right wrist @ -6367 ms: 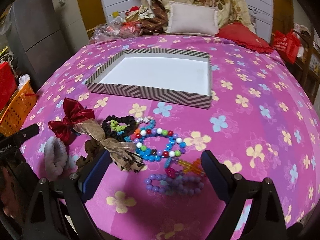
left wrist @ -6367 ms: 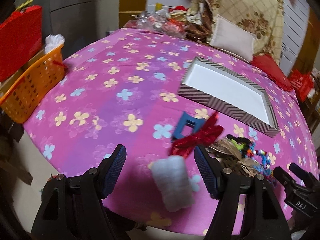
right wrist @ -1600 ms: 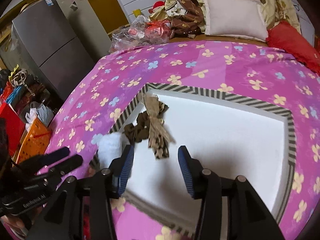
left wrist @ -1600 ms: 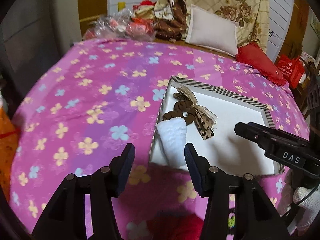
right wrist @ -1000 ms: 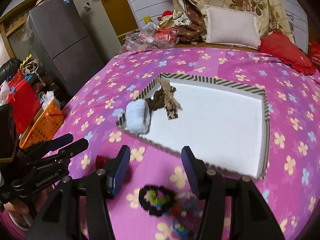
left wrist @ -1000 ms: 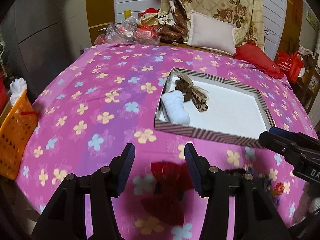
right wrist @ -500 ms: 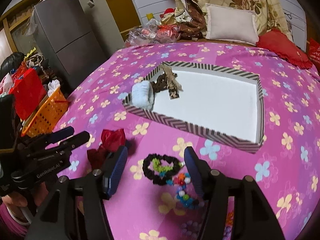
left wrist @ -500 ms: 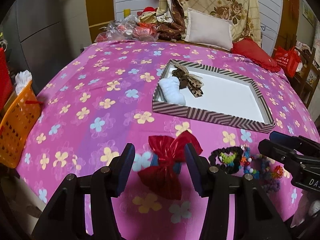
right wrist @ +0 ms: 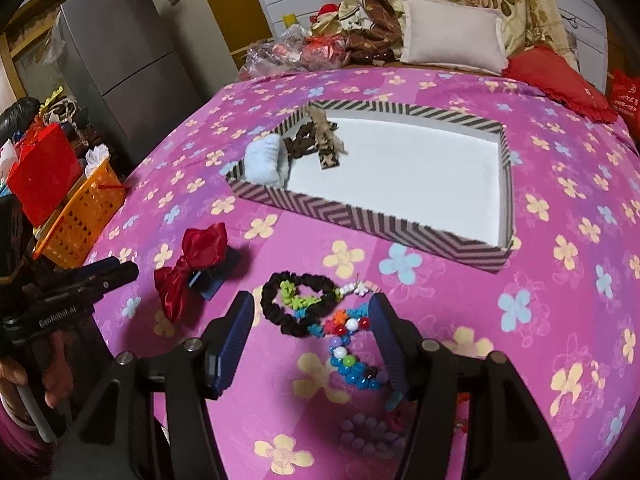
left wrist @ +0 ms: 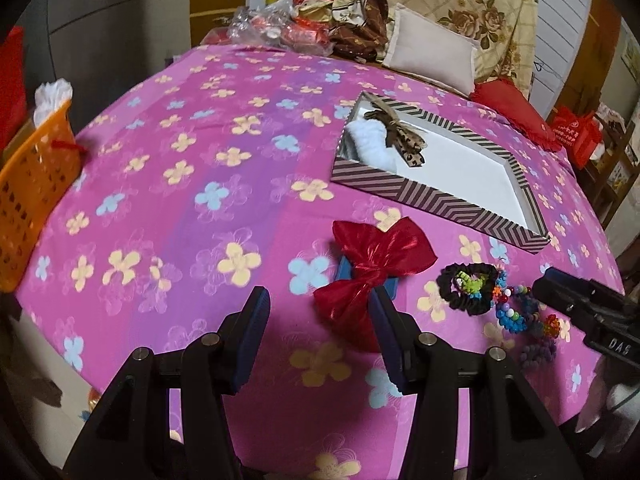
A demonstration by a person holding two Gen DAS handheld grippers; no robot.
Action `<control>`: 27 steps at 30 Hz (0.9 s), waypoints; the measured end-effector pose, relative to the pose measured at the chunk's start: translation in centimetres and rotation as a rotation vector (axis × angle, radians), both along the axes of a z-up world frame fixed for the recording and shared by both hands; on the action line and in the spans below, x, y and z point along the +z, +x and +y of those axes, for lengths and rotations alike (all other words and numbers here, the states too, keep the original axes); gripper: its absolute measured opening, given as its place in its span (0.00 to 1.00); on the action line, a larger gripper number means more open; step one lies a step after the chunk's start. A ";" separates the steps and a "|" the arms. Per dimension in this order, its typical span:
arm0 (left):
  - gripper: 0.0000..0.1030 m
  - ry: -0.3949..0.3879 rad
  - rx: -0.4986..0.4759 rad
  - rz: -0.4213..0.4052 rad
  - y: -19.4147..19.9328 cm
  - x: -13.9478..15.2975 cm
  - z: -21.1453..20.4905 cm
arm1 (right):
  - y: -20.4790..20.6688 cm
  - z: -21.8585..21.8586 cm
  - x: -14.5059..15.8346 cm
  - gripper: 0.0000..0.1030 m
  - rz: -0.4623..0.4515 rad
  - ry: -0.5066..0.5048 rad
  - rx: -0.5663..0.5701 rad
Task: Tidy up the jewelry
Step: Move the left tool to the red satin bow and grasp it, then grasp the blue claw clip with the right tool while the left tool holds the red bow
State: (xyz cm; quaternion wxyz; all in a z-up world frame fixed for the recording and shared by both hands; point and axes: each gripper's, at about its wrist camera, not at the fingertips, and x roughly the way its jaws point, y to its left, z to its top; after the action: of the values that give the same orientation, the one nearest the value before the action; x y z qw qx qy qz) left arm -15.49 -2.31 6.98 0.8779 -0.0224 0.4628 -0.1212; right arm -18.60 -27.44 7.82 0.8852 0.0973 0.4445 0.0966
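Here, the striped box (right wrist: 362, 220) serves as landmark, sitting on the counter (left wrist: 160, 208) under a pink flowered cloth. Inside it, at its left end: a pale fluffy scrunchie (right wrist: 266, 158) against the near-left corner, a brown leopard-print bow (right wrist: 320, 136) just beside it. The rest of the box's white floor is bare.

In front of the box, on the cloth: a red satin bow (left wrist: 376, 268) on a blue clip, off the box's near-left corner. Right of that bow, a black scrunchie (right wrist: 298, 304) with a green beaded piece lying in its ring. Touching the scrunchie, a string of coloured beads (right wrist: 348, 344) trails toward the camera; a purple bead bracelet (right wrist: 366, 434) lies nearest the counter edge.

Left claw (left wrist: 316, 340): spread, empty, above the cloth, the red bow's lower tail partly between its tips, pads not pressing it.

Right claw (right wrist: 312, 332): spread, empty, above the black scrunchie and bead string, no contact seen.

Left of the box, past the counter edge: an orange basket (right wrist: 82, 216), a grey fridge (right wrist: 120, 60) behind it.
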 end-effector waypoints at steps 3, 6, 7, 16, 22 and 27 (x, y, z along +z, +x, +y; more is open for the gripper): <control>0.49 -0.019 -0.004 0.017 0.2 -0.4 0.1 | 0.3 1.1 -0.5 0.61 0.012 0.009 0.042; 0.50 -0.050 -0.025 0.034 0.5 -0.7 -0.3 | 0.6 1.9 -0.7 0.61 0.015 0.010 0.058; 0.50 -0.059 -0.034 0.040 0.5 -0.8 -0.5 | 0.7 2.1 -0.8 0.61 0.017 0.010 0.060; 0.52 -0.032 -0.091 0.085 0.9 -2.8 -2.9 | 1.0 2.4 -1.3 0.61 0.034 0.008 0.064; 0.16 -0.068 -0.069 0.079 1.7 -3.7 -2.3 | 1.4 2.7 -1.7 0.61 0.044 0.013 0.072; 0.02 -0.104 -0.038 0.015 1.4 -2.5 -0.8 | 1.7 3.5 -2.0 0.61 0.050 0.012 0.092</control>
State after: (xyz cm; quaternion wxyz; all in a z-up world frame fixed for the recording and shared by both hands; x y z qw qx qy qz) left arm -14.10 -3.12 4.50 0.8695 -0.0604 0.4629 -0.1615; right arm -16.92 -23.91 5.81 0.8677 0.0846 0.4701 0.1374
